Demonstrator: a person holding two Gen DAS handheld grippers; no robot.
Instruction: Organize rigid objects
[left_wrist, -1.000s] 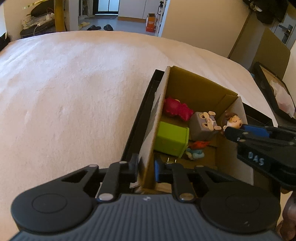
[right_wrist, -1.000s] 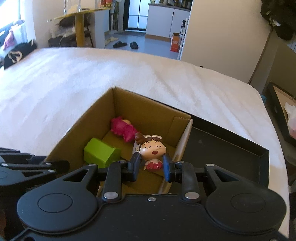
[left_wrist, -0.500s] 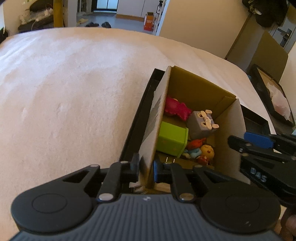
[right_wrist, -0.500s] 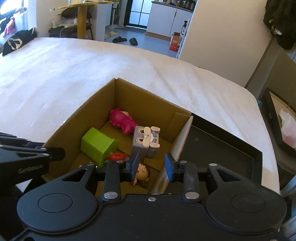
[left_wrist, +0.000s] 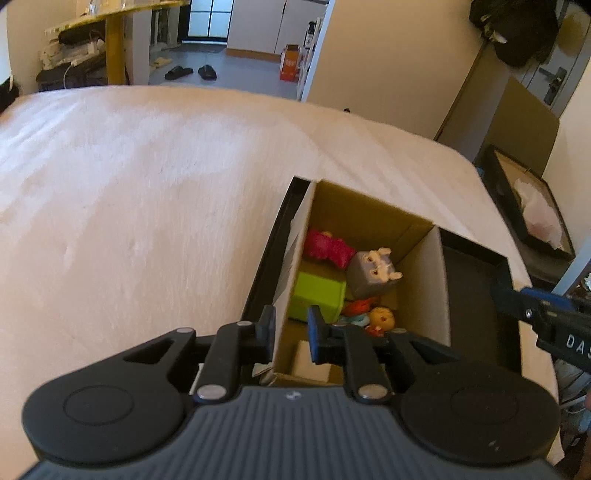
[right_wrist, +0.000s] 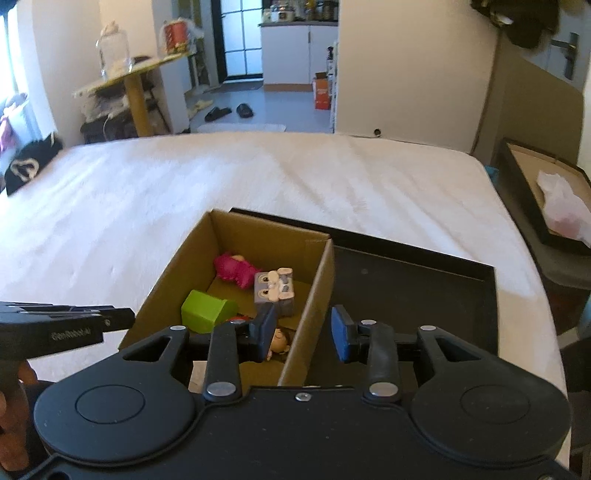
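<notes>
Now cardboard box (right_wrist: 317, 280) wall stands between right fingers (right_wrist: 341, 336).

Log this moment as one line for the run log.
left hand-held gripper: open, straddling cardboard box wall | right hand-held gripper: open, empty | doll figure: in box | green block: in box

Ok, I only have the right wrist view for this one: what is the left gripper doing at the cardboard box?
Observer: The left gripper has one finger on each side of the cardboard box's left wall. I cannot tell whether it is pinching the wall.
Operator: And the red sliver behind the right gripper's finger?
Observer: It is an orange-red and blue toy, lying between the green block and the doll.
</notes>
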